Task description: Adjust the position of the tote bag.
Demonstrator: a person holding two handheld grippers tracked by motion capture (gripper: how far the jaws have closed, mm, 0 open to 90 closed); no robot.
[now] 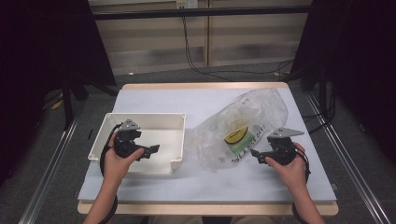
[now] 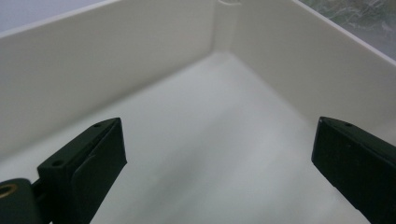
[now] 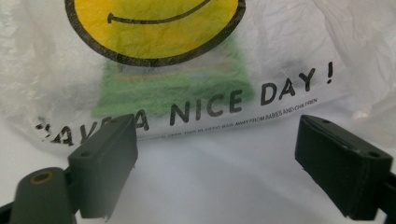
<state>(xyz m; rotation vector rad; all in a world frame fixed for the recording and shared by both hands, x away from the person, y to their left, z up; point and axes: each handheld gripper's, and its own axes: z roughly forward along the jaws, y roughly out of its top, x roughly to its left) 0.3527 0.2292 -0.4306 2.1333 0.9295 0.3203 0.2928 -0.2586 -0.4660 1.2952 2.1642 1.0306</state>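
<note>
A shallow, white, rectangular plastic tray (image 1: pixel 175 122) sits on the left half of the pale grey surface (image 1: pixel 261 186), and a crumpled, translucent plastic bag (image 1: pixel 261 109) printed with a yellow smiley face and black lettering lies just to the tray's right, its edge close to the tray's right wall.

The left hand-held gripper (image 1: pixel 152 150) hangs over the tray's inside, near the front wall, pointing toward the bag. In the left gripper view, the left hand-held gripper (image 2: pixel 219 154) has its two black jaws spread wide apart with nothing between them; below them lies the bare white floor of the tray (image 2: pixel 261 51), and the far corner, where two walls meet, stands ahead.

The right hand-held gripper (image 1: pixel 256 155) is held low over the surface at the bag's near right edge, pointing left at the printed part. In the right gripper view, the right hand-held gripper (image 3: pixel 217 163) also has its jaws well apart and grips nothing; the bag (image 3: pixel 289 42) is just ahead of the tips, with the smiley face above, a blurred green shape showing through the film below it, and the words "NICE DAY!" readable across the gap. Whether the tips touch the film cannot be told.

Each gripper is grasped by one of the person's hands, the forearms coming in from the near edge of the surface.
</note>
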